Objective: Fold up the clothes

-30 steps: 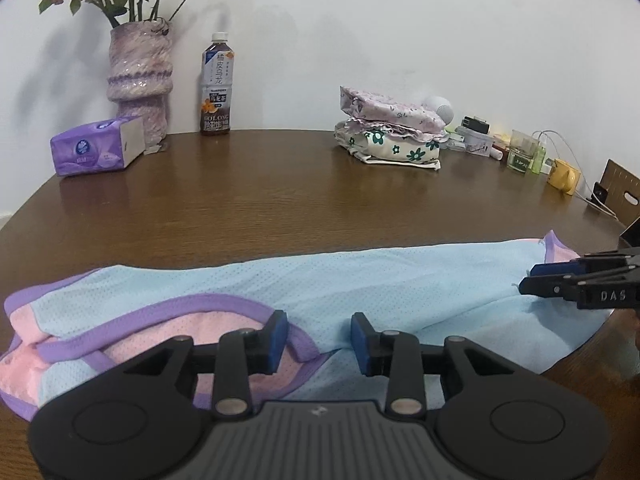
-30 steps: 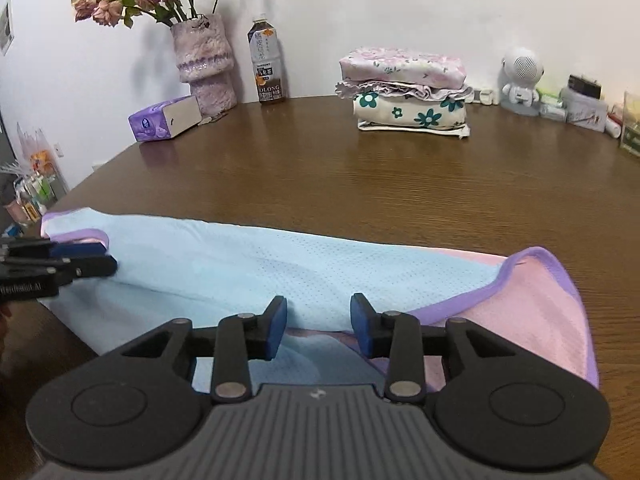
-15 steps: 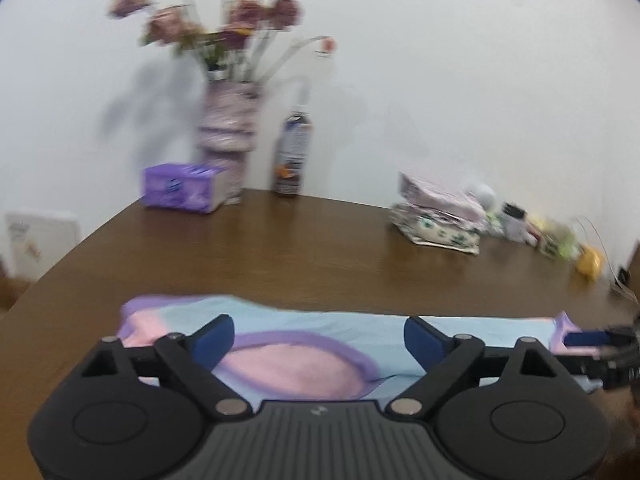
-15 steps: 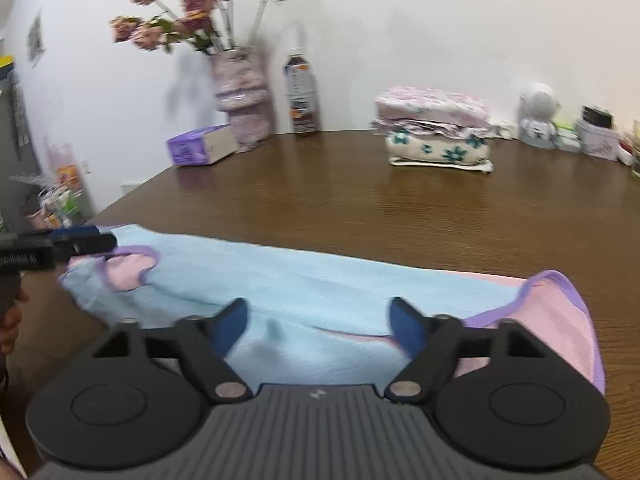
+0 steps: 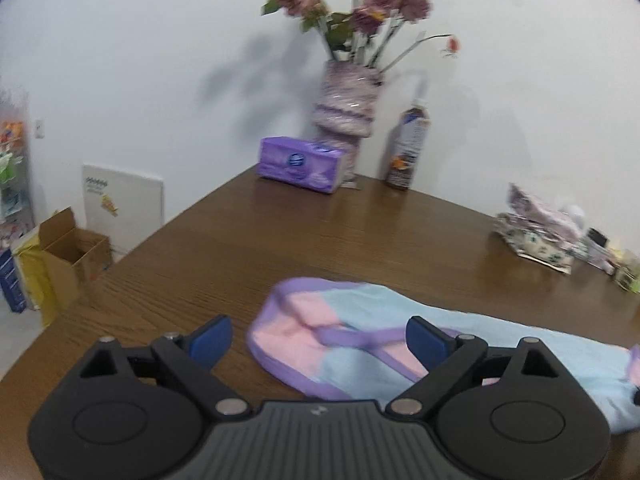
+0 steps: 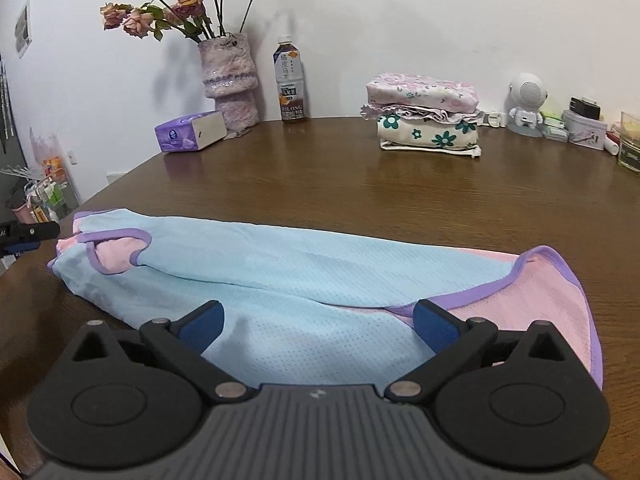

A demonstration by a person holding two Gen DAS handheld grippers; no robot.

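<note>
Right wrist view shows your right gripper [image 6: 316, 326] spread above the folded garment [image 6: 280, 268]; grab one layer only and the fold slides apart.

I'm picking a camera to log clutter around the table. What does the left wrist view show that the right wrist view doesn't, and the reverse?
Only the left wrist view: an open cardboard box on the floor and a white board against the wall.

Only the right wrist view: a white robot-shaped figure and a tin at the table's back edge.

Both: the blue, pink and purple garment, vase of roses, tissue box, tea bottle and folded clothes stack.
</note>
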